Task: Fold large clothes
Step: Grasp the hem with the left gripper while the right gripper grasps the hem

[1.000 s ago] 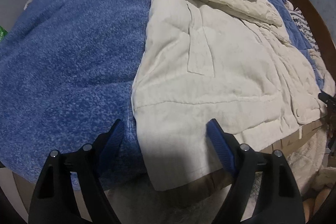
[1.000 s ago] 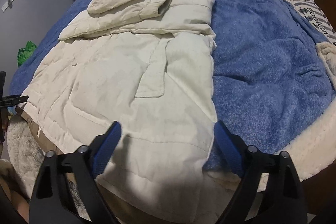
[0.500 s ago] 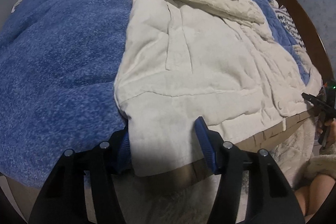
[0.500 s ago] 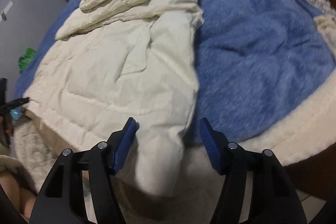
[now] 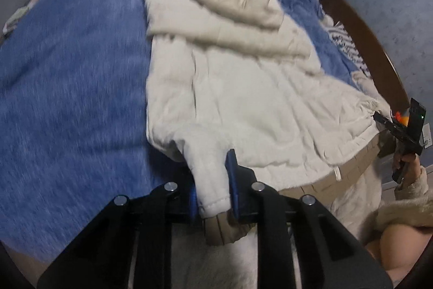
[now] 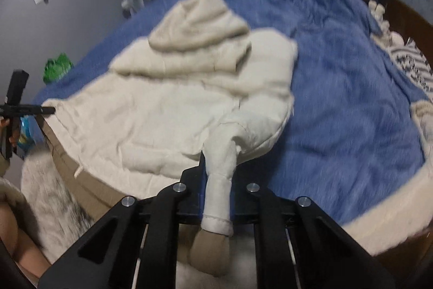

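Both grippers are clamped on the cream hooded jacket's (image 5: 243,99) hem corners, left gripper (image 5: 212,186) and right gripper (image 6: 216,194) equally near, jacket stretching lengthwise straight ahead across the blue bed (image 5: 67,72), hood (image 6: 197,23) farthest.
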Demonstrator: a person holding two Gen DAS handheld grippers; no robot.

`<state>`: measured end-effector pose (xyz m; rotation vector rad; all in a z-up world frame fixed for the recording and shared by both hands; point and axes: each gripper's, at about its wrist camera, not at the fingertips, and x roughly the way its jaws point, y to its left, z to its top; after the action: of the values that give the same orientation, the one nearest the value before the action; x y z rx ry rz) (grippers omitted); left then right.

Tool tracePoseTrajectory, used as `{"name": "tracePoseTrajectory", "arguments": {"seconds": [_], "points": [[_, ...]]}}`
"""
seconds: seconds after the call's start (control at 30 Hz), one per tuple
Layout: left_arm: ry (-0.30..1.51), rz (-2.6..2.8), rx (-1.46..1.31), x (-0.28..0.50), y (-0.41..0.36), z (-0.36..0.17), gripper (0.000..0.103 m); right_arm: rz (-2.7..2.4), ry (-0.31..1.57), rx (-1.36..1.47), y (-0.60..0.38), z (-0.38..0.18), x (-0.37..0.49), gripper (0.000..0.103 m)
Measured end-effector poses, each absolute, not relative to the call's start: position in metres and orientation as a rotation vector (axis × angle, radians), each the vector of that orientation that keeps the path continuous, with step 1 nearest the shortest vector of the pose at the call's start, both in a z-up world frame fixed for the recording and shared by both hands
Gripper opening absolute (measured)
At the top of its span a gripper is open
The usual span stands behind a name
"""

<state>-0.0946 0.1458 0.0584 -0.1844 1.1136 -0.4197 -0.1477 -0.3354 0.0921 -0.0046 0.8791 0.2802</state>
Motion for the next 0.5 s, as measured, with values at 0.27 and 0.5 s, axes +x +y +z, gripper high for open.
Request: {"name": "tracePoseTrajectory", "arguments": {"seconds": [0.27,0.5], "points": [[0.908,-0.377,-0.195,-0.030,0.146,0.118,0.013,0.246,0.671,0.103,-0.342,0.133,-0.074,0.011],[0.816,-0.335,-0.248,0.042,0.150,0.148,0.013,0.173,0.601,0.314,-0.366,0.141,0.005,0.011]]}}
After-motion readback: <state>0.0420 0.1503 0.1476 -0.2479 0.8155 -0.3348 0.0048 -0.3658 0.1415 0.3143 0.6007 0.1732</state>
